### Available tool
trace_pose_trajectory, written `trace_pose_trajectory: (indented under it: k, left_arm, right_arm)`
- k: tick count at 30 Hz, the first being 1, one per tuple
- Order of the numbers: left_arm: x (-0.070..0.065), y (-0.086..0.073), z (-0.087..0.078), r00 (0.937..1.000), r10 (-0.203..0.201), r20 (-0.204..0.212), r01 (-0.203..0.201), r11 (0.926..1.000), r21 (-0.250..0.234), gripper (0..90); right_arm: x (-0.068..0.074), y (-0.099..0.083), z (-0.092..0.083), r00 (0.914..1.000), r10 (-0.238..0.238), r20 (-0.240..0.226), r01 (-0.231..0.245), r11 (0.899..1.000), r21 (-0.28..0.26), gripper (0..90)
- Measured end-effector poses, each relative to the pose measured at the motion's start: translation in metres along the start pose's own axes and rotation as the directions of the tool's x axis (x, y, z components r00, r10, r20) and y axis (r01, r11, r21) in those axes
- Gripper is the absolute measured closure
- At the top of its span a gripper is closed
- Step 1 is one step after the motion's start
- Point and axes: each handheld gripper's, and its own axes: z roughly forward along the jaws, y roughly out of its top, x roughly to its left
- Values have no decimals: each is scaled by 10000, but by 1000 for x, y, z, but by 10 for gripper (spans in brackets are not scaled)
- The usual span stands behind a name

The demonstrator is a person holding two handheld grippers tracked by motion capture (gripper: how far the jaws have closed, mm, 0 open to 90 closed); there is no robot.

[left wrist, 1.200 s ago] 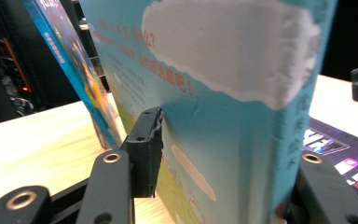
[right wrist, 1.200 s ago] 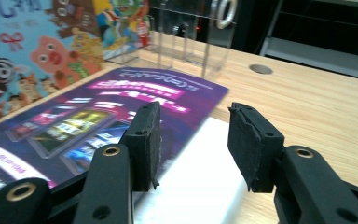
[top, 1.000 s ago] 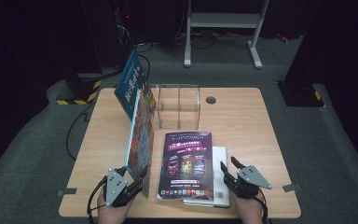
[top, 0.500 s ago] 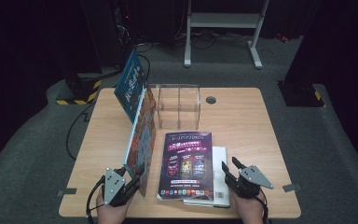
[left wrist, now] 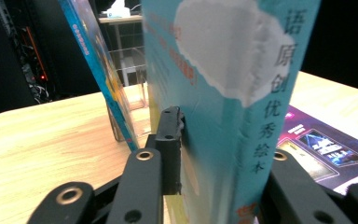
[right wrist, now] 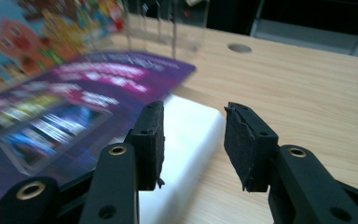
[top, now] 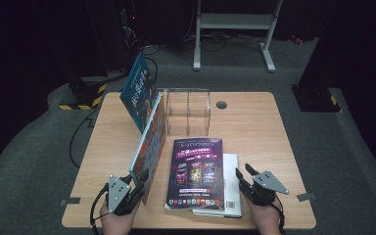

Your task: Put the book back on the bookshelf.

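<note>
Picture book (left wrist: 223, 93) upright on the table's (top: 274, 127) left side, clamped in the left gripper (top: 127, 188).
Its spine reads "语原创优秀绘本"; the jaws have just closed onto both covers. The right gripper (right wrist: 193, 140) hangs apart over a white book (right wrist: 186, 135) beneath a purple magazine (top: 196, 169).

- High view: fixed above the person's edge of the surface (top: 254, 117), facing forward and down; far enough to take in the whole top and the floor beyond.
- Left gripper view: rides low, looks along its jaws, pressed up close to the upright teal book (left wrist: 223, 93).
- Right gripper view: low, skims the surface (right wrist: 307, 88) toward the far edge.
- Shared: purple magazine (top: 196, 169) (right wrist: 65, 93) (left wrist: 321, 144) and clear box (top: 187, 111) (right wrist: 168, 23).
</note>
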Motion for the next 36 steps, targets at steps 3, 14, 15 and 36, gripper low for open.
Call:
trace_pose_trajectory:
  k: [3, 14, 15, 36]
  left_arm:
    - [-2, 0, 0, 10000, 49, -9, -49, 10000, 48, 715]
    - [6, 1, -4, 9954, -763, -578, 770, 9970, 85, 751]
    - [7, 1, -5, 9949, -746, -677, 755, 9971, 107, 758]
    - [26, 8, -12, 9950, -864, -495, 877, 9958, 249, 777]
  right_arm:
    - [-12, -5, 1, 9996, -255, 156, 249, 9990, 377, 570]
    - [-30, -16, -7, 9995, 328, -22, -328, 9995, 41, 561]
    - [-30, -16, -7, 9993, 356, -87, -356, 9994, 21, 562]
    - [-24, -13, -9, 9993, 343, -146, -342, 9994, 47, 553]
